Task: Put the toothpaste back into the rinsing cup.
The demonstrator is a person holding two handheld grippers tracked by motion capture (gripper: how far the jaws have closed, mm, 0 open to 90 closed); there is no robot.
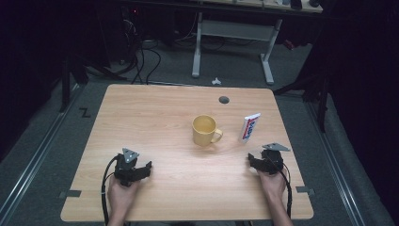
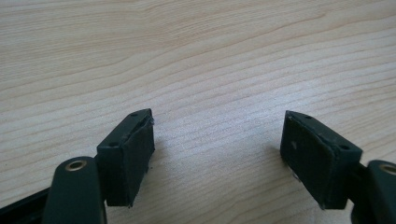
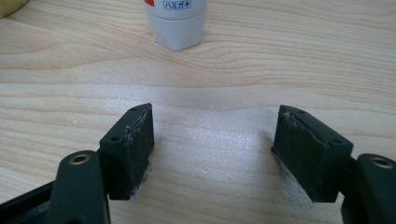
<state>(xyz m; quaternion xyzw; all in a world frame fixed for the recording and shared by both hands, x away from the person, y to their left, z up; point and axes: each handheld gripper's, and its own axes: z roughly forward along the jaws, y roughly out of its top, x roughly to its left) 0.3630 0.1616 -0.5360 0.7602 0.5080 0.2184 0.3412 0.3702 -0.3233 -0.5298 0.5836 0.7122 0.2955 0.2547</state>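
pale wood grain runs across the whole table, the biggest thing in front of me, bare but for a small grey round plug near its far edge; beyond it the room is dark, with grey floor, the white legs of another desk and loose cables. my two hands sit at the near edge, well apart. the yellow mug stands upright near the middle, handle turned toward my right. just beside it, on the right, the white toothpaste tube lies on the table, its cap end pointing at my right claw, which is spread wide with nothing between its jaws. my left claw is released too, over bare wood. i reckon the tube is what i go for, and the risk is plain: it is smooth and rounded, so a pinch at the cap could squirt it out sideways, or a clumsy reach could shove it into the mug.
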